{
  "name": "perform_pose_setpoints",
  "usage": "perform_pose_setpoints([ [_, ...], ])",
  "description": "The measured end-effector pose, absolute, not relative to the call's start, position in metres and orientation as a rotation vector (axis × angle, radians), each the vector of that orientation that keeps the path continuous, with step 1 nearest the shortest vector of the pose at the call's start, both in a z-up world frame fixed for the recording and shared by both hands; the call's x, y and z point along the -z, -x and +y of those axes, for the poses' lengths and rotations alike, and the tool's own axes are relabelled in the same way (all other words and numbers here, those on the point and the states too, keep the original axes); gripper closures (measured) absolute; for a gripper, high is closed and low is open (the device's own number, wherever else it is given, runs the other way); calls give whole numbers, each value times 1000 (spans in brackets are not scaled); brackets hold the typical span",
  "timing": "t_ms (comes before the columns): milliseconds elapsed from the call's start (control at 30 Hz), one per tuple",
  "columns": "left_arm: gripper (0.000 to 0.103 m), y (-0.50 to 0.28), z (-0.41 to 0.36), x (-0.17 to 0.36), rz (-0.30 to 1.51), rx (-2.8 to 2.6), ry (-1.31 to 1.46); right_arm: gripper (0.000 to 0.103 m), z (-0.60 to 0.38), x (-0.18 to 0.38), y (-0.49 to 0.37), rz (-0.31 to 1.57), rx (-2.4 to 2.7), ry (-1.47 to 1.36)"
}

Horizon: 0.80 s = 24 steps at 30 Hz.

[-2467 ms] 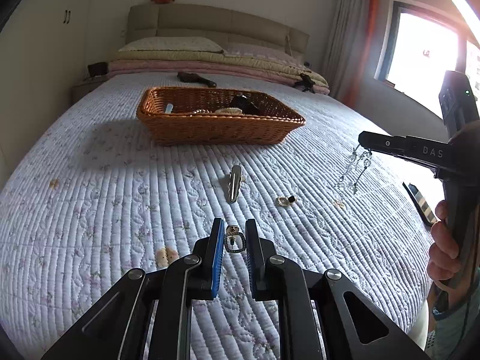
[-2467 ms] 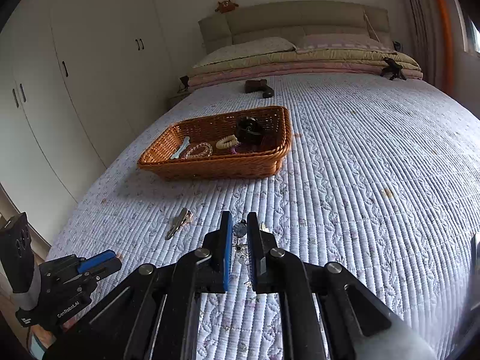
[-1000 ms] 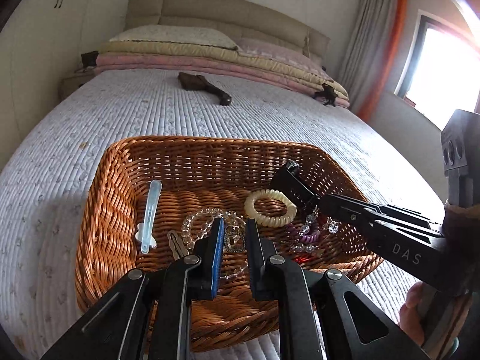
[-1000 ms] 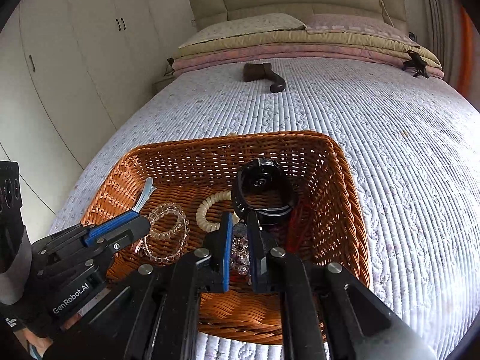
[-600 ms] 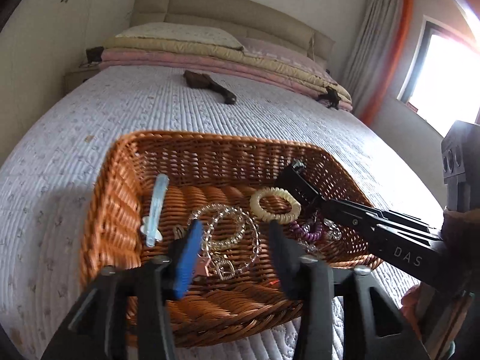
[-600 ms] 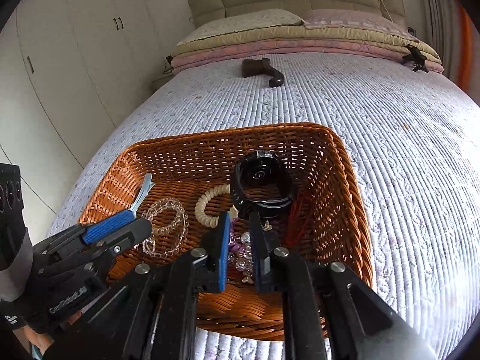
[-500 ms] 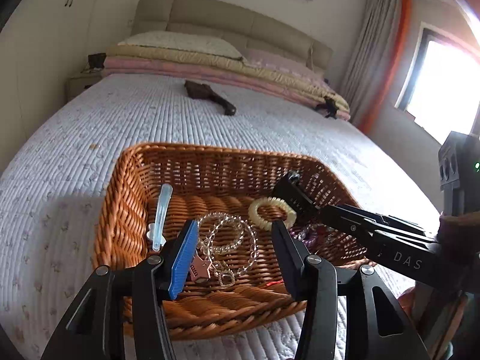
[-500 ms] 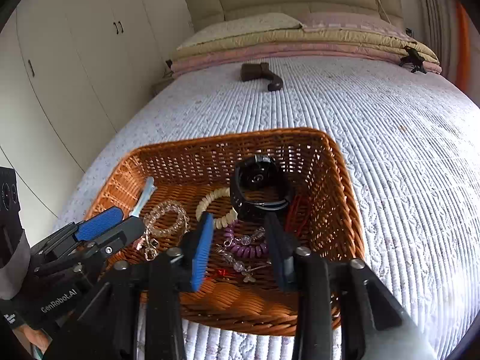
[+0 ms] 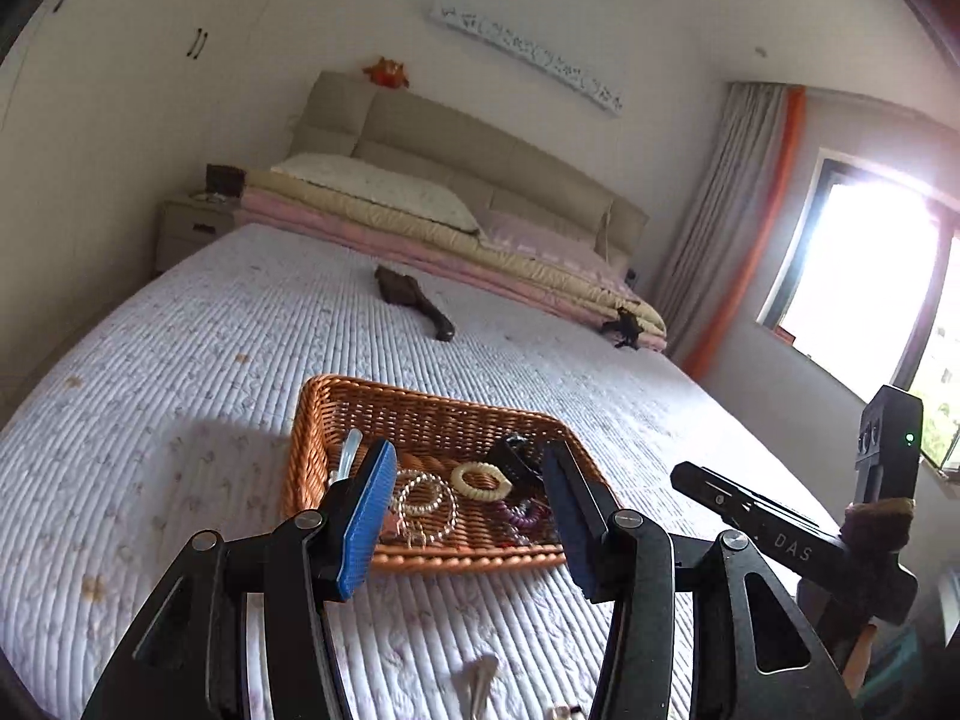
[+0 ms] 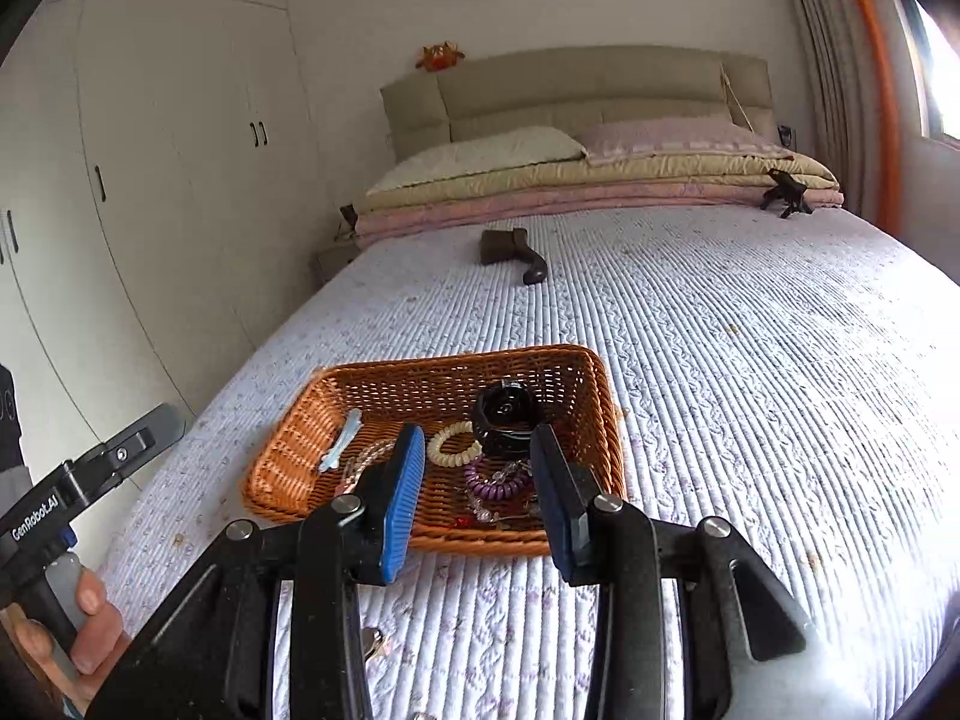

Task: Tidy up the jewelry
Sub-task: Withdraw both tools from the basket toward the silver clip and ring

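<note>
A brown wicker basket (image 9: 312, 420) (image 10: 282, 456) sits on the quilted bed. It holds a cream coil bracelet (image 9: 480, 478) (image 10: 453, 435), a clear bead bracelet (image 9: 427, 503), a purple bracelet (image 10: 498, 484), a black watch (image 10: 504, 414), a light blue hair clip (image 10: 341, 447) and small earrings (image 10: 483, 510). My left gripper (image 9: 474, 516) is open and empty, raised in front of the basket. My right gripper (image 10: 477, 498) is open and empty, also raised in front of it. A silver clip (image 9: 477, 681) (image 10: 372, 642) and a small ring (image 9: 564, 709) lie on the quilt near me.
A dark brown hairbrush (image 9: 414, 300) (image 10: 513, 252) lies on the bed beyond the basket. Folded bedding and pillows (image 10: 570, 180) are stacked at the headboard, with a black clip (image 10: 786, 192) at their right end. Wardrobes stand on the left, a window on the right.
Both grippers carried jewelry to the basket, opened and dropped it in. They have since pulled back and up, away from the basket, with jaws wide open.
</note>
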<state>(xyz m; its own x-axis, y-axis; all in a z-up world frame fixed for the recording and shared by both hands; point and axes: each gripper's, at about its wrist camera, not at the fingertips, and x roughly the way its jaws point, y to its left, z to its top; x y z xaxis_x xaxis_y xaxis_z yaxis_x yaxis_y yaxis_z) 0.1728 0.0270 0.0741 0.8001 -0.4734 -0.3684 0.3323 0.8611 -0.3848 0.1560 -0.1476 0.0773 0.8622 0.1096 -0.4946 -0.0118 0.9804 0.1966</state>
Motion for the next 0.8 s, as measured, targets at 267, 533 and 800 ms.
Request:
perform_pose_setpoints([
  [267, 51, -109, 31, -88, 434, 437, 229, 64, -123, -81, -100, 512, -52, -143],
  [533, 51, -66, 35, -95, 404, 457, 207, 64, -107, -57, -69, 571, -45, -157],
  [800, 51, -65, 34, -66, 479, 439, 215, 64, -105, -13, -75, 670, -28, -171],
])
